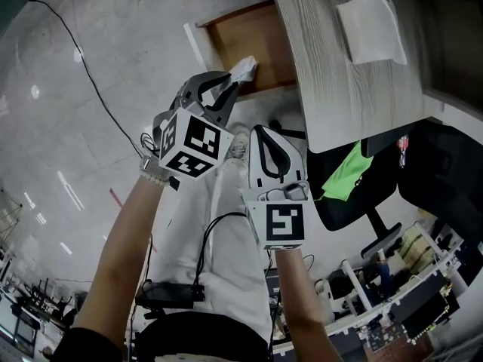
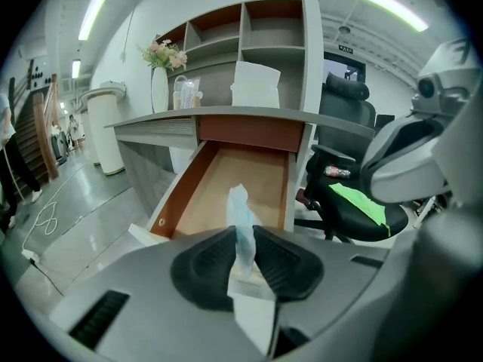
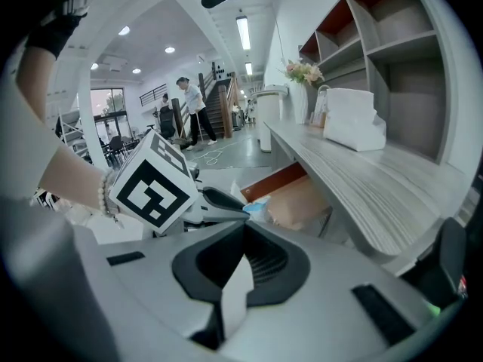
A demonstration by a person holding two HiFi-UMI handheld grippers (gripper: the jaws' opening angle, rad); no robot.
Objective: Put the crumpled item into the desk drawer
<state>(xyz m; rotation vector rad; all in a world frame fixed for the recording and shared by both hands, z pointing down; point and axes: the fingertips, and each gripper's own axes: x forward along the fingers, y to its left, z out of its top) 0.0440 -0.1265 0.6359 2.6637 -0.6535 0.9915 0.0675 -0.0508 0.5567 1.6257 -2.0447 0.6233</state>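
Observation:
The crumpled item (image 1: 243, 70), a white and pale blue wad, sticks up between the pads of my left gripper (image 1: 230, 81), which is shut on it. In the left gripper view the crumpled item (image 2: 241, 217) stands just before the front edge of the open desk drawer (image 2: 226, 194), whose wooden bottom is bare. In the head view the drawer (image 1: 253, 40) lies pulled out under the desk, with the wad over its near edge. My right gripper (image 1: 266, 138) hangs lower right of the left one, shut and holding nothing. From the right gripper (image 3: 243, 228) view the wad (image 3: 256, 208) shows beside the drawer (image 3: 302, 198).
The grey wood-grain desk top (image 1: 339, 74) carries a white tissue pack (image 1: 370, 29). A black office chair with a green cloth (image 1: 347, 176) stands right of the drawer. A black cable (image 1: 83, 66) runs across the shiny floor. Shelves and a flower vase (image 2: 160, 81) rise behind the desk.

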